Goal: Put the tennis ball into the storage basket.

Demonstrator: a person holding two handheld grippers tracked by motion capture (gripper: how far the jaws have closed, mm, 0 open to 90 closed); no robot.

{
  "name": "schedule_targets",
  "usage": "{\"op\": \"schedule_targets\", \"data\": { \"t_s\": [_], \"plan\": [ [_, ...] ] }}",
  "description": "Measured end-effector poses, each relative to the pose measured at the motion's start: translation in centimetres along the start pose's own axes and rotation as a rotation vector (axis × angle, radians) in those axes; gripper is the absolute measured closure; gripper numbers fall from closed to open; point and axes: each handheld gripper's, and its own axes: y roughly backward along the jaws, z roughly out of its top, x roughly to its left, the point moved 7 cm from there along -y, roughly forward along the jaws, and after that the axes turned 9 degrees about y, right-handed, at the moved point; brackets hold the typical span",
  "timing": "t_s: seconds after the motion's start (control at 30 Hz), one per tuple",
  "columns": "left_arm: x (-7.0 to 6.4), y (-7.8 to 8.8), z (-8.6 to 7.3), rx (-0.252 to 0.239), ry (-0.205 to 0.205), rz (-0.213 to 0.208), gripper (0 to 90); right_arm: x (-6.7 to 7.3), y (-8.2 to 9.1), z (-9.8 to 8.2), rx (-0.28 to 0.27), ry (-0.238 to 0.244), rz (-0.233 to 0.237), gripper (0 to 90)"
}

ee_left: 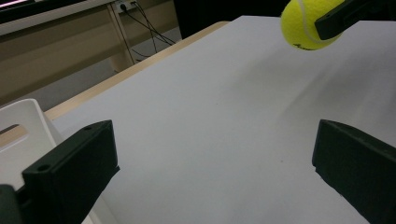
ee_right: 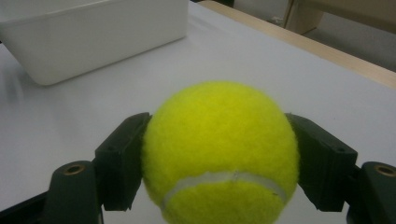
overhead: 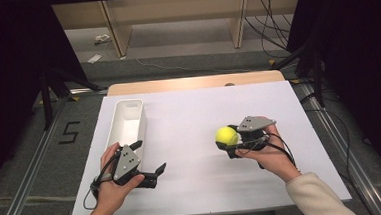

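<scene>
A person's right hand-held gripper (overhead: 229, 146) clamps a fuzzy yellow-green tennis ball (overhead: 227, 136) between its two black jaws, holding it over the right-centre of the white-covered table (overhead: 203, 187), while the left hand-held gripper (overhead: 149, 160) rests low near the front left with its jaws spread wide apart and nothing between them. A long white rectangular plastic bin (overhead: 140, 121) stands open at the left of the table, just beyond the left hand, well apart from the ball. In the right gripper view the ball (ee_right: 220, 151) bulges well past both flat pads, which press only on its sides, so the hold looks narrow: a quick swing or a tilt could, by this reading, let the round felt surface roll out of the jaws and drop to the table, where it would likely bounce or run off an edge. If the bin is the destination, releasing from too high could make the ball spring back out, and a low approach risks knocking the light bin's rim or clipping the idle left hand-held gripper beside it.
</scene>
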Motion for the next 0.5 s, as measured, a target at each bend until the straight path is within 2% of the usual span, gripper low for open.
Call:
{"op": "schedule_targets", "data": {
  "t_s": [0.5],
  "plan": [
    [-0.01, 0.01, 0.02, -0.001, 0.0, 0.0, 0.0, 0.39, -0.89, 0.77, -0.008, 0.004, 0.01, 27.0]
  ]
}}
